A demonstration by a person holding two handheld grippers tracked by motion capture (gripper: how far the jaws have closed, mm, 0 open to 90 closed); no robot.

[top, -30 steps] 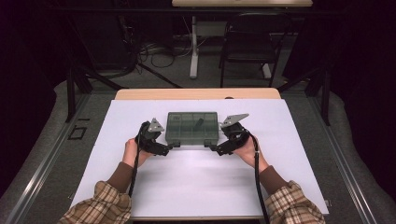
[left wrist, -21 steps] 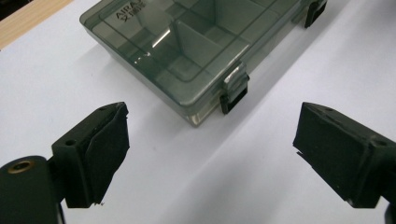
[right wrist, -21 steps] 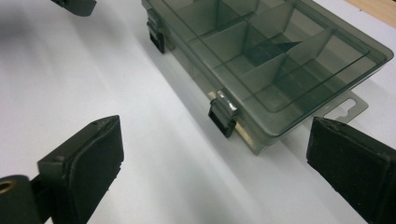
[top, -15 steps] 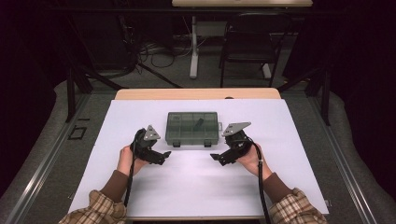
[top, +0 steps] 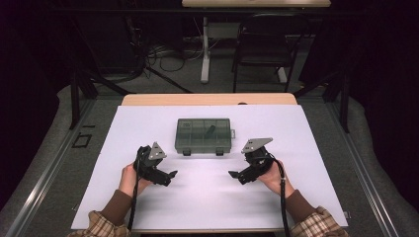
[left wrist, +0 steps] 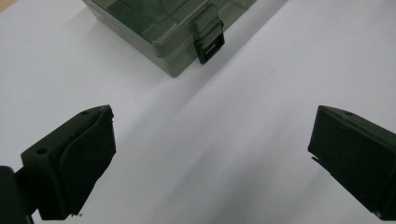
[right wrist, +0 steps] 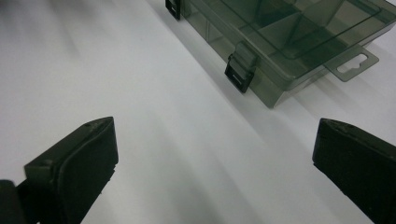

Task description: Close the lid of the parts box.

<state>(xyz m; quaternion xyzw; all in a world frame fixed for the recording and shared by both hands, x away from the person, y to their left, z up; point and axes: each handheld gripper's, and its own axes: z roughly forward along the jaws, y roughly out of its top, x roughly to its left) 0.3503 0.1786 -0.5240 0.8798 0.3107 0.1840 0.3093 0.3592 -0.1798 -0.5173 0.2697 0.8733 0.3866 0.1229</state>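
While both jaws stand spread with nothing between them, having just been opening, the compartment box (top: pixel 203 135) lies ahead of the left gripper (top: pixel 171 175) and right gripper (top: pixel 232 174) on the table (top: pixel 306 148); light, rigid, slick plastic, best pinched at its short ends.

Desk (top: pixel 207 197) sheet brightly lit from above; room toward 12 o'clock dark. Soft shadows. Both claw views slightly blurred, streaky.
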